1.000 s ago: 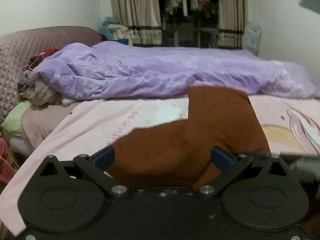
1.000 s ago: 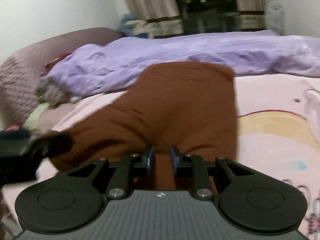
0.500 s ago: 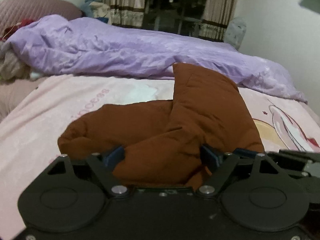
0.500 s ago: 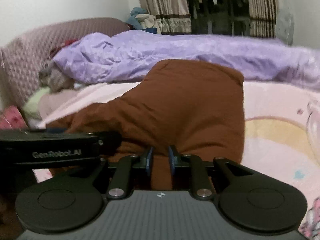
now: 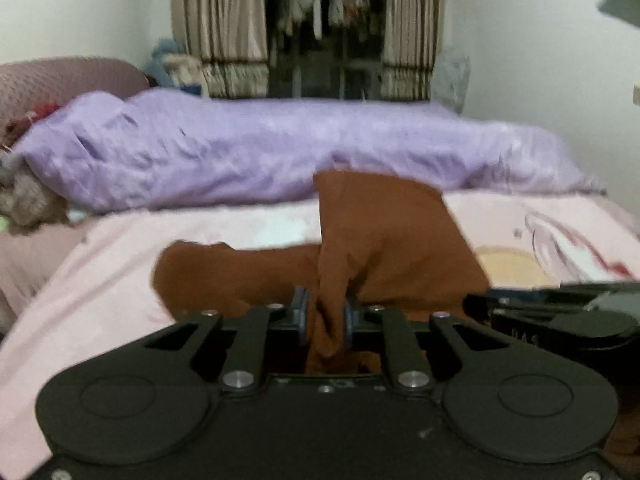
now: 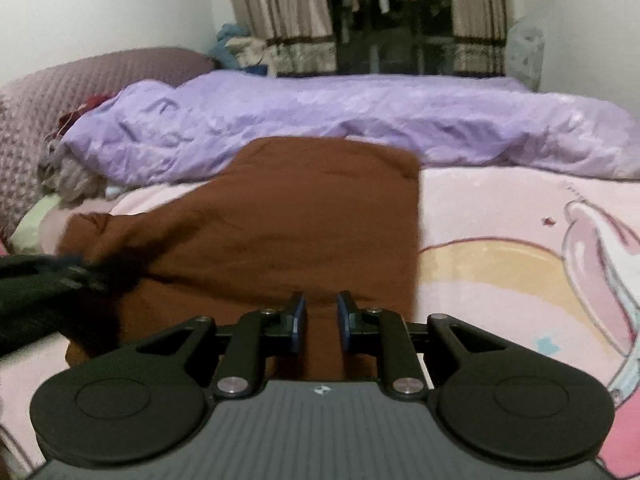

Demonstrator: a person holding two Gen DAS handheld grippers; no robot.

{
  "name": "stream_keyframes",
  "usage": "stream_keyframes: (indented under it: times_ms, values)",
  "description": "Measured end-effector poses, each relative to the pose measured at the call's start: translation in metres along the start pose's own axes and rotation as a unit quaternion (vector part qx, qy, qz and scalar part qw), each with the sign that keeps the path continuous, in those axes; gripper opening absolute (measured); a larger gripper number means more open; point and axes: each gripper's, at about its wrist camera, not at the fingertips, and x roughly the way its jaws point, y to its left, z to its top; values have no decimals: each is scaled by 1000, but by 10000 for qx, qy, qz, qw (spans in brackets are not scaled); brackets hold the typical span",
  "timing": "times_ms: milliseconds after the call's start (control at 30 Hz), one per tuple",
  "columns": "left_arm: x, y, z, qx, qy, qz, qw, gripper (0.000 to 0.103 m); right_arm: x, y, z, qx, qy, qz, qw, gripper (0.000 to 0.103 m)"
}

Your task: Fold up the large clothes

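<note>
A brown garment (image 5: pixel 392 240) lies on the pink bed sheet (image 5: pixel 120 264), its right part folded to a neat straight edge. My left gripper (image 5: pixel 324 316) is closing its jaws, and a bunched fold of the garment is pinched between the blue pads. In the right wrist view the brown garment (image 6: pixel 304 208) spreads ahead of my right gripper (image 6: pixel 322 320), which is shut on its near edge. The left gripper (image 6: pixel 60 276) shows blurred at that view's left, at the garment's left side. The right gripper (image 5: pixel 560 312) shows at the left wrist view's right edge.
A crumpled purple duvet (image 6: pixel 360 120) runs across the bed behind the garment. A quilted headboard (image 6: pixel 80 84) and a heap of clothes (image 6: pixel 68 172) are at the left. The pink sheet (image 6: pixel 500 248) carries a cartoon print at the right. Curtains and a clothes rack (image 6: pixel 400 8) stand beyond.
My left gripper's jaws went from wide open around the garment's near fold to pinched on it, and its view swung. My right gripper kept its grip on the garment's edge.
</note>
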Motion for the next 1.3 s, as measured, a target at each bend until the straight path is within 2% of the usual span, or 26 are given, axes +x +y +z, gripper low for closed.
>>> stream_keyframes:
  times_ms: [67,133,267,300,367,433,500,533,600,633,733,800,867,900,933,967,1000,1067,1133,1233,1300]
  values:
    - [-21,8,3,27,-256,225,9994,10,-5,-4,5,102,-46,81,9999,23]
    - [-25,25,-7,-96,-163,399,9990,8,-6,-6,3,152,-65,196,9997,23]
    - [25,63,-65,-643,771,623,9930,11,18,-1,-8,81,214,447,9987,26]
    - [30,70,-78,-825,802,598,9915,11,20,3,-9,59,215,506,9985,26]
    - [17,75,-73,-922,669,561,9919,11,15,7,-7,-45,153,522,9985,26]
    - [1,77,-58,-846,496,671,9929,0,7,7,-2,-98,67,504,9987,26]
    - [1,82,-52,-490,525,1485,9863,0,4,3,0,-12,10,531,9986,26]
    - [10,91,-57,-487,708,1602,9833,0,8,1,-1,31,69,500,9987,27]
    - [35,112,-81,-921,1342,1400,9767,0,22,-3,-8,72,206,476,9986,28]
    - [40,114,-89,-1033,1466,1390,9739,0,29,-5,-12,116,244,556,9981,28]
    - [33,111,-93,-1227,1378,1340,9737,1,34,-2,-17,70,263,593,9979,28]
    - [20,101,-74,-992,1096,1479,9779,3,31,3,-14,-53,285,530,9982,28]
    - [3,93,-51,-869,722,1587,9808,12,27,6,-10,-174,289,452,9984,28]
    - [-6,91,-35,-882,487,1566,9825,33,23,6,-6,-166,263,424,9986,28]
    - [-12,90,-23,-906,296,1472,9845,61,21,5,-2,-120,241,441,9987,28]
    - [-17,88,-9,-918,57,1318,9870,68,17,5,6,-104,189,548,9983,28]
    - [-16,86,5,-873,-177,1148,9894,69,15,6,15,-65,101,648,9978,28]
    - [0,77,26,-663,-328,1050,9917,70,14,8,37,139,-229,703,9972,28]
    - [26,73,38,-566,-437,914,9932,80,24,14,57,301,-456,569,9969,28]
    - [83,77,43,-871,-226,388,9952,82,61,18,81,587,-604,458,9954,28]
    - [122,85,34,-1099,134,342,9933,82,99,21,89,663,-455,327,9962,28]
